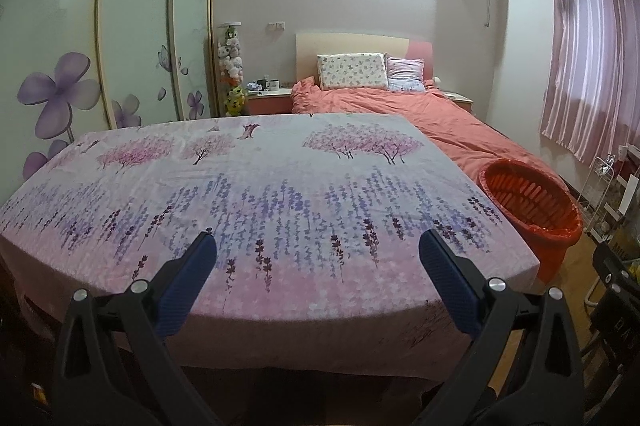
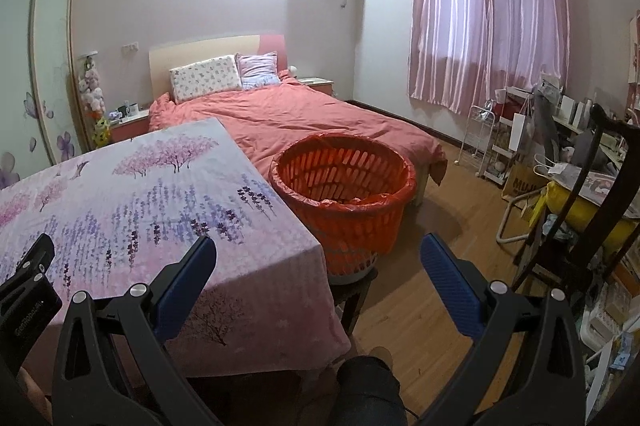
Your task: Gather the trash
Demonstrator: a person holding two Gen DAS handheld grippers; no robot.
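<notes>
Floral cotton tablecloth (image 1: 260,186) stretched smooth ahead of the left gripper (image 1: 318,254), blue ribbed pads spread wide, round slatted orange basket (image 2: 344,182) with plastic liner sat just past the right gripper (image 2: 319,254), also gaping, only that view caught wood floor (image 2: 440,246).

My left tongs (image 1: 318,250) are showing two black angular plastic arms, each carrying a round silver screw head and ending in a blue, finely textured pad (image 1: 444,278). My right tongs (image 2: 319,254) are wearing the same black frame, silver screws and blue ribbed pads (image 2: 188,282). Below them, something dark (image 2: 368,386) of mine is showing; I cannot tell what it is.
</notes>
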